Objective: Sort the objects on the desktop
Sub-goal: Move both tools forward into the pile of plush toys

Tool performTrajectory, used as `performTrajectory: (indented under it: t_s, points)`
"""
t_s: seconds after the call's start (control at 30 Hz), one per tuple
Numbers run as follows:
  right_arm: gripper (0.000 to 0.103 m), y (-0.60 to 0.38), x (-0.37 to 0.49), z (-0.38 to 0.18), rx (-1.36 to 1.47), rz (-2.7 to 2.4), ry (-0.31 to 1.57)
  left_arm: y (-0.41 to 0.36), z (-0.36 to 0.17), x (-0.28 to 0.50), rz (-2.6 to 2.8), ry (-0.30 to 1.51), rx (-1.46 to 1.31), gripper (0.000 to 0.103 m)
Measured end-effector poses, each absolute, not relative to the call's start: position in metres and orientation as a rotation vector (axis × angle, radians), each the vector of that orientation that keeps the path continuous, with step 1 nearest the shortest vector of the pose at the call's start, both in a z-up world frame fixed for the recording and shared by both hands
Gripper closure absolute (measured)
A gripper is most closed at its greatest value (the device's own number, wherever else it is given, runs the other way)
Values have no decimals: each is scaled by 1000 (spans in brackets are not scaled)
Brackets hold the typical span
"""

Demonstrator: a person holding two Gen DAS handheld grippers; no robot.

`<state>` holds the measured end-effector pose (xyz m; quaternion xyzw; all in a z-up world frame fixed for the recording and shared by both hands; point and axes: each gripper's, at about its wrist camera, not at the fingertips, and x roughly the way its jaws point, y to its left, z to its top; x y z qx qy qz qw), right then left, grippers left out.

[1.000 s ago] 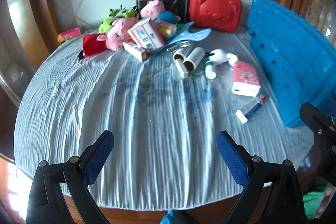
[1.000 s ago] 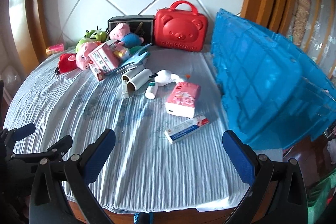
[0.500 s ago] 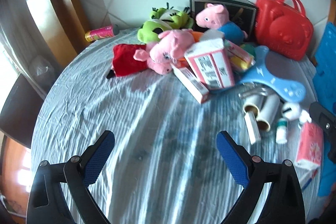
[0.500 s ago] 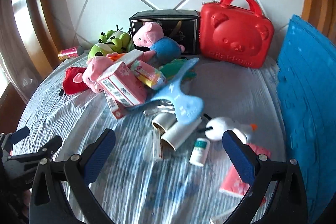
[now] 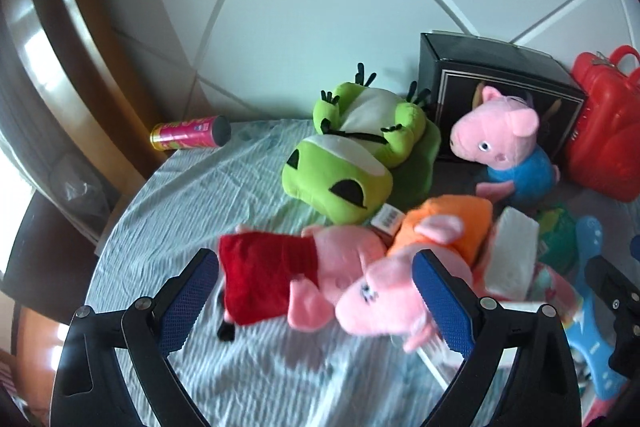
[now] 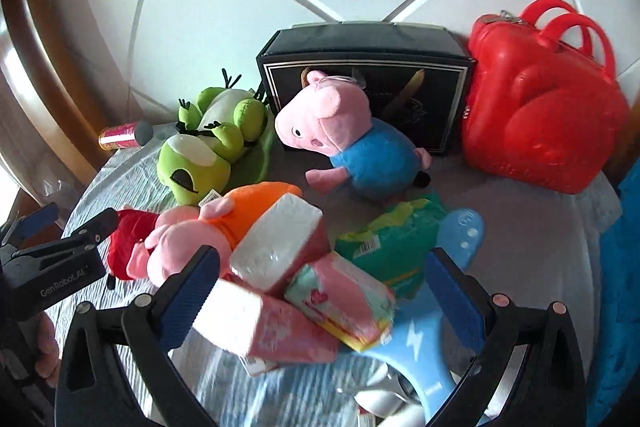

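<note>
We see our right gripper [image 6: 320,291] spread wide over a heap of pink tissue packs [image 6: 280,247] and a blue plastic paddle [image 6: 416,347]. Behind lie a green frog plush [image 6: 204,151], a blue-shirted pig plush [image 6: 352,139], a black box [image 6: 364,55] and a red bear case [image 6: 536,123].

Left gripper [image 5: 316,291] hangs low with jaws spread wide, blue pads [image 5: 188,301] facing inward. Right gripper [image 6: 320,291] matches it, wide apart too (a hand [image 6: 46,355] grips the left handle).
</note>
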<state>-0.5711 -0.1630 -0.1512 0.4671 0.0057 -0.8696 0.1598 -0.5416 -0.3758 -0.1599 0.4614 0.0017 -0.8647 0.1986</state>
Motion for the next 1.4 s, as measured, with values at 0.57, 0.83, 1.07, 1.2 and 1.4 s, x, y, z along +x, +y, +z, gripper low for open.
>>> performTrajectory:
  t_s: [0.57, 0.83, 1.07, 1.2, 1.4]
  points:
    - [0, -247, -645, -261, 1710, -2267, 146, -423, -285, -579, -2365, 279, 1551, 10]
    - [0, -228, -555, -250, 1656, -2225, 46, -404, -257, -489, -2402, 330, 1480, 9]
    - [0, -205, -467, -246, 1623, -2231, 76, -381, -270, -401, -2378, 307, 1570, 10]
    - [0, -180, -426, -270, 1750, -2146, 37, -363, -246, -368, -2471, 235, 1547, 10]
    - [0, -129, -386, -245, 1659, -2261, -98, -339, -203, -361, -2597, 134, 1401, 10]
